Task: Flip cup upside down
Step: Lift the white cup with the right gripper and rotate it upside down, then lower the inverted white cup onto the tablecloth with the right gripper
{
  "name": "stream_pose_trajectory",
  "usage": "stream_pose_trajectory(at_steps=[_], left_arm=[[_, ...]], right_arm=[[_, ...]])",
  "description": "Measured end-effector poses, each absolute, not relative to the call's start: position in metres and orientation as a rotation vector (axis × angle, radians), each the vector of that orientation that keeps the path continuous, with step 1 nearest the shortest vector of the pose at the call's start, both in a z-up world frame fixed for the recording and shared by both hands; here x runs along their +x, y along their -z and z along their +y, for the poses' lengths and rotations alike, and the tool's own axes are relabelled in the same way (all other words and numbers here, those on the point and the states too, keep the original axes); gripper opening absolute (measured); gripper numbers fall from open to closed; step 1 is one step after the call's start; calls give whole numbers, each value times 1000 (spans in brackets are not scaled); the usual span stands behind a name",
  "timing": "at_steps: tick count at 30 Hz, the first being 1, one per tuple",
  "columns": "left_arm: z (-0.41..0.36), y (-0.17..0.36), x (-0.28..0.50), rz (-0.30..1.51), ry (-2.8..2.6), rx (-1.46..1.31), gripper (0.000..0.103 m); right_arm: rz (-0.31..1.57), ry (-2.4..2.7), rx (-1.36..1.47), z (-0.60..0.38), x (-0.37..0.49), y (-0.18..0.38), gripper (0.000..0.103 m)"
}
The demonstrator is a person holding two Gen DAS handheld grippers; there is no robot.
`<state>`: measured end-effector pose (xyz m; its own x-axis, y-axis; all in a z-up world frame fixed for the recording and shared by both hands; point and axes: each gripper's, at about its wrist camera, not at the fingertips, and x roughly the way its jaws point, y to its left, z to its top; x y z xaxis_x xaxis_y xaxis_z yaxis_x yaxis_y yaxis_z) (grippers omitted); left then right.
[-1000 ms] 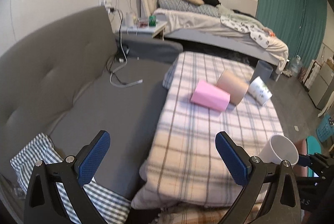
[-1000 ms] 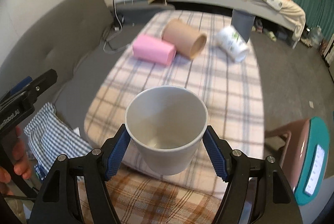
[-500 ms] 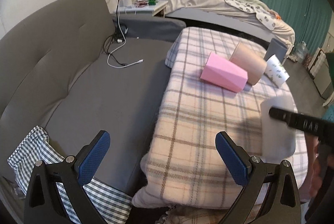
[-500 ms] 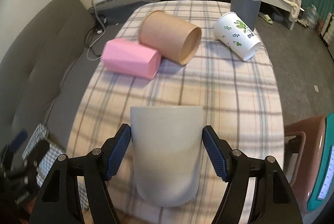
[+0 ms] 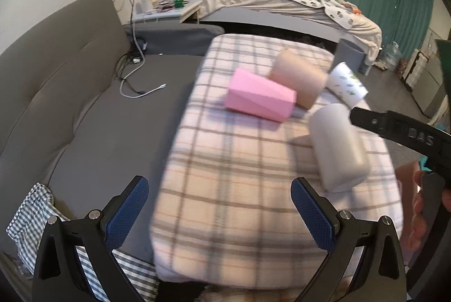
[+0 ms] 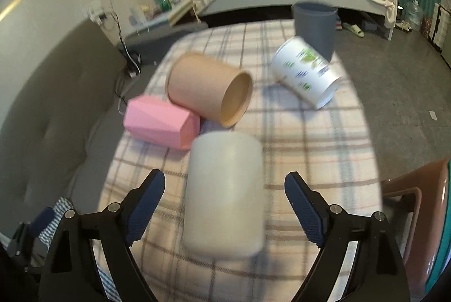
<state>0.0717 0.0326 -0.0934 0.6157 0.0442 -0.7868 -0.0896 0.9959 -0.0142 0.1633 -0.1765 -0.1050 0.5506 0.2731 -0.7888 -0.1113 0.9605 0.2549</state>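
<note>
The white cup (image 6: 224, 193) stands upside down on the plaid blanket (image 6: 310, 150), base up, blurred. It also shows in the left wrist view (image 5: 338, 144). My right gripper (image 6: 224, 206) is open, its blue pads (image 6: 145, 203) on either side of the cup with a gap on both sides. My left gripper (image 5: 220, 213) is open and empty, low over the near edge of the blanket.
A pink box (image 6: 160, 121), a tan cup on its side (image 6: 208, 90), a printed white cup on its side (image 6: 305, 72) and a grey bin (image 6: 315, 23) lie beyond. A grey sofa (image 5: 70, 82) with cables is on the left; a bed stands behind.
The right gripper turned the cup from mouth-up to mouth-down, lowered it onto the blanket, and its jaws have opened away from the cup. The left gripper stayed open.
</note>
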Motion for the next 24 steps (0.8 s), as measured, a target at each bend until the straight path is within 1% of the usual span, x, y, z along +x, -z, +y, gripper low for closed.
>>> stream_pose_trajectory(at_steps=[4, 8, 15, 24], left_arm=[[2, 84, 74, 906, -40, -75, 103], [-36, 83, 79, 908, 30, -95, 103], [-85, 107, 97, 956, 79, -101, 103], [-93, 146, 119, 1015, 85, -83, 101]], right_arm=[[885, -161, 143, -212, 145, 80, 91], [851, -84, 136, -250, 127, 75, 91], [872, -21, 199, -306, 107, 93, 91], [934, -8, 245, -326, 117, 125, 91]])
